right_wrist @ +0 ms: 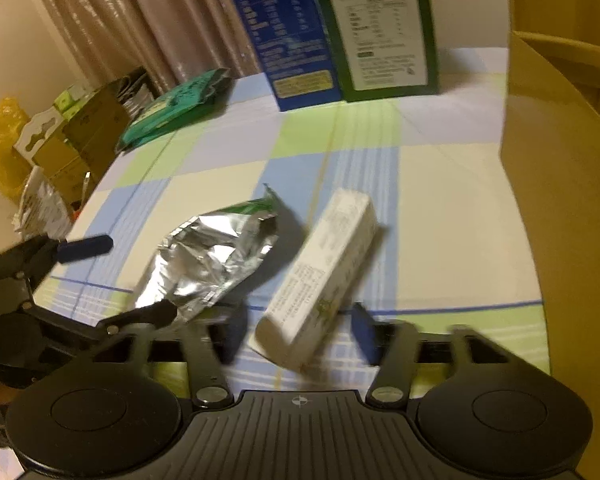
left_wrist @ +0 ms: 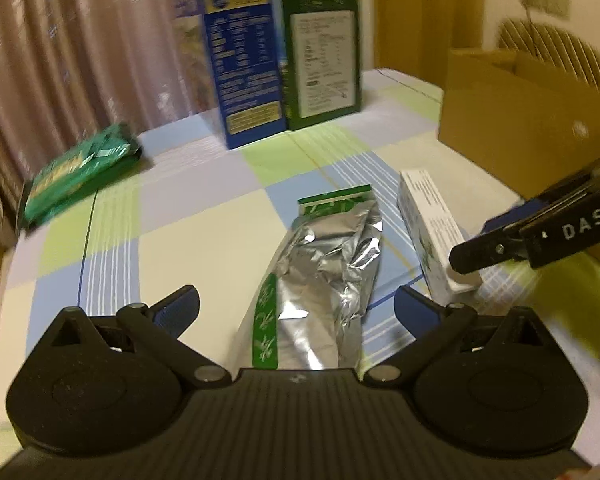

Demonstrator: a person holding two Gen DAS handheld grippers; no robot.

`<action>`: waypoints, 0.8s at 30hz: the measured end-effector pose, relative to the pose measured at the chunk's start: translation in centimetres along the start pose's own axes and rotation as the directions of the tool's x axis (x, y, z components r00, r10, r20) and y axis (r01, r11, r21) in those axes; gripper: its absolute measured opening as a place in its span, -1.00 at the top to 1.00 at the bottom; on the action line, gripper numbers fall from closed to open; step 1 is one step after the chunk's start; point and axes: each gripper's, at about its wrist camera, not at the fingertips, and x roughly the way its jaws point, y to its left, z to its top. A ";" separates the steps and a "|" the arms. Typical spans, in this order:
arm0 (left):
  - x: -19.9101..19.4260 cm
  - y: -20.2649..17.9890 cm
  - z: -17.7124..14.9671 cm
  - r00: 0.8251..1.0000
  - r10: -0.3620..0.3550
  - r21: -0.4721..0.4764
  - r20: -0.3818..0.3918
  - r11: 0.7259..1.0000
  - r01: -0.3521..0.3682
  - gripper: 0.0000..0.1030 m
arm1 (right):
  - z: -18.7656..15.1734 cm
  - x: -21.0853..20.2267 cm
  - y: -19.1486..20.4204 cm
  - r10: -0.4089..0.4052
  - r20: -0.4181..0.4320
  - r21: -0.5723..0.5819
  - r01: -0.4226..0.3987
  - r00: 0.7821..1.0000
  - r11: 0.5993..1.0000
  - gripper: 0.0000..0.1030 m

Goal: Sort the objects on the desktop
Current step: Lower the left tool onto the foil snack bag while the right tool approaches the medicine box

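Note:
A crumpled silver foil pouch with green trim point(left_wrist: 320, 268) lies on the checked tablecloth between the open fingers of my left gripper point(left_wrist: 296, 306); it also shows in the right wrist view point(right_wrist: 212, 256). A long white box point(left_wrist: 436, 232) lies to its right. In the right wrist view the white box point(right_wrist: 320, 276) lies between the spread fingers of my right gripper point(right_wrist: 296, 338), which is open and blurred. The right gripper point(left_wrist: 476, 256) reaches in from the right in the left wrist view, over the box's near end.
A tall blue carton point(left_wrist: 244, 60) and a green carton point(left_wrist: 324, 56) stand at the table's back. A green packet point(left_wrist: 80, 172) lies at the left edge. An open cardboard box point(left_wrist: 528, 120) stands at the right. More boxes and clutter point(right_wrist: 72, 132) sit beyond the left edge.

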 end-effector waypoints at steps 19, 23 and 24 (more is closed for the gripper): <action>5.0 -1.2 0.1 0.988 0.039 0.090 -0.150 0.996 -0.026 -0.04 | 1.4 2.1 -0.6 -0.003 0.035 0.037 0.001 0.999 0.999 -0.37; 4.5 -0.8 0.1 0.984 0.029 0.047 -0.174 0.999 -0.021 -0.02 | 1.1 3.2 0.2 -0.022 0.023 -0.012 0.022 0.999 1.000 -0.28; 4.4 -0.8 0.1 0.983 0.029 0.039 -0.180 0.999 -0.022 -0.02 | 1.0 3.5 0.2 -0.030 0.022 -0.022 0.030 0.999 0.999 -0.22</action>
